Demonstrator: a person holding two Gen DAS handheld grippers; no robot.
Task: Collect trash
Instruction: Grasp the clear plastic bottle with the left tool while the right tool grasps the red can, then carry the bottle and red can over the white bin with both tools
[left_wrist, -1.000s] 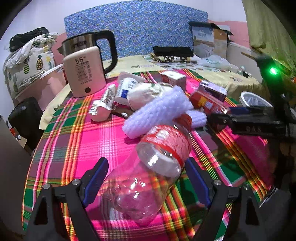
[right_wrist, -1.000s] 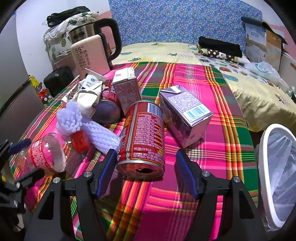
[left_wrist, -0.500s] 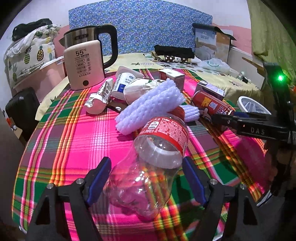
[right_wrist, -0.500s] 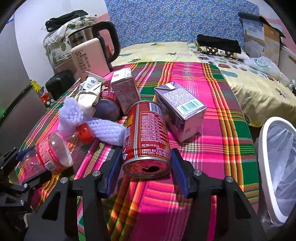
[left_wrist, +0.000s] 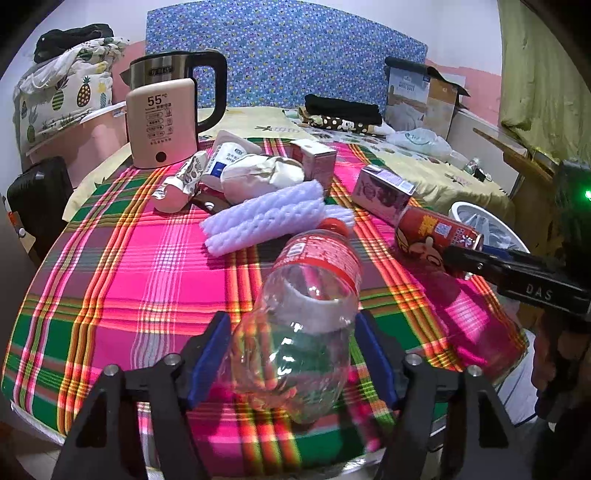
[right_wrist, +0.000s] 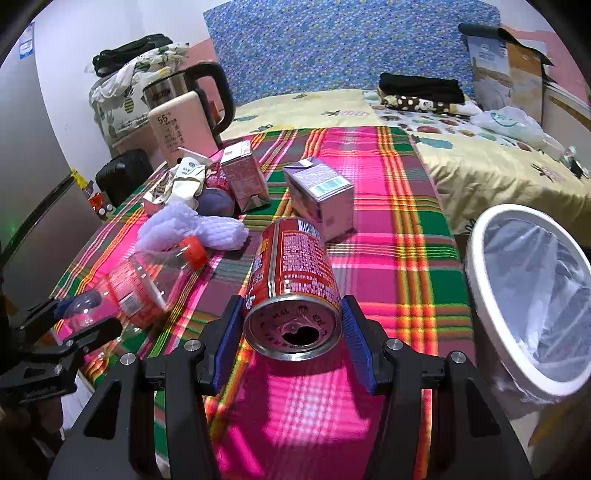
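My left gripper (left_wrist: 293, 354) is shut on a clear plastic bottle (left_wrist: 306, 314) with a red label and cap, lifted off the plaid tablecloth. My right gripper (right_wrist: 293, 332) is shut on a red drink can (right_wrist: 291, 273), held above the cloth with its opened top toward the camera. The can also shows in the left wrist view (left_wrist: 436, 236), and the bottle in the right wrist view (right_wrist: 147, 280). A white bin (right_wrist: 476, 266) with a clear liner stands to the right of the table.
On the table lie white foam netting (left_wrist: 266, 218), a purple carton (right_wrist: 321, 195), a pink carton (right_wrist: 245, 177), crumpled wrappers (left_wrist: 258, 173) and an electric kettle (left_wrist: 162, 122). A bed (right_wrist: 480, 155) with clothes is behind.
Both grippers closed on their items and lifted them. The bottle and the can have risen off the cloth and drawn back toward the table's near edge.
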